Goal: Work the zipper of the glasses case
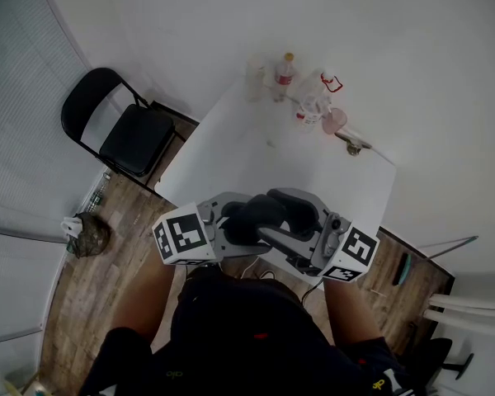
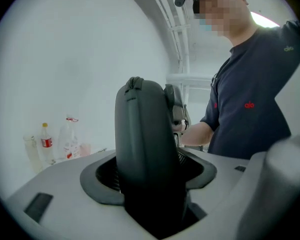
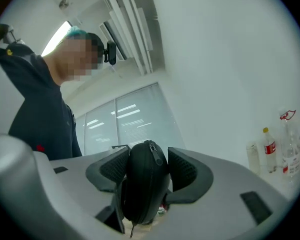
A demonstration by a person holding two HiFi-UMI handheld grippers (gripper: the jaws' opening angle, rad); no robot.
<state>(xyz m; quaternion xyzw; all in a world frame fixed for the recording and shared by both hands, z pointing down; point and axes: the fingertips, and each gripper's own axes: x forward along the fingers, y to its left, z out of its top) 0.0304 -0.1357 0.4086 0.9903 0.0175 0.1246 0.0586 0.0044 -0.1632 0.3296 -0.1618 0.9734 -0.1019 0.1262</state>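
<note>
The person's dark shirt (image 1: pixel 247 328) sat closest, and just beyond it both tools met above the near edge of the white bench (image 1: pixel 313 167). The black oval fabric glasses case (image 2: pixel 142 134) was held off the bench between them. The left hand-held gripper (image 2: pixel 149 169) clamped one end and the right hand-held gripper (image 3: pixel 149 170) the other, pads pressed against its sides. Its black zipper pull (image 3: pixel 154 155) lay at the top of the end seen in the right gripper view.

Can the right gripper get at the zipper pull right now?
Probably not: the right gripper grips the glasses case, zipper pull on top between its fingers; it must let go first.
</note>
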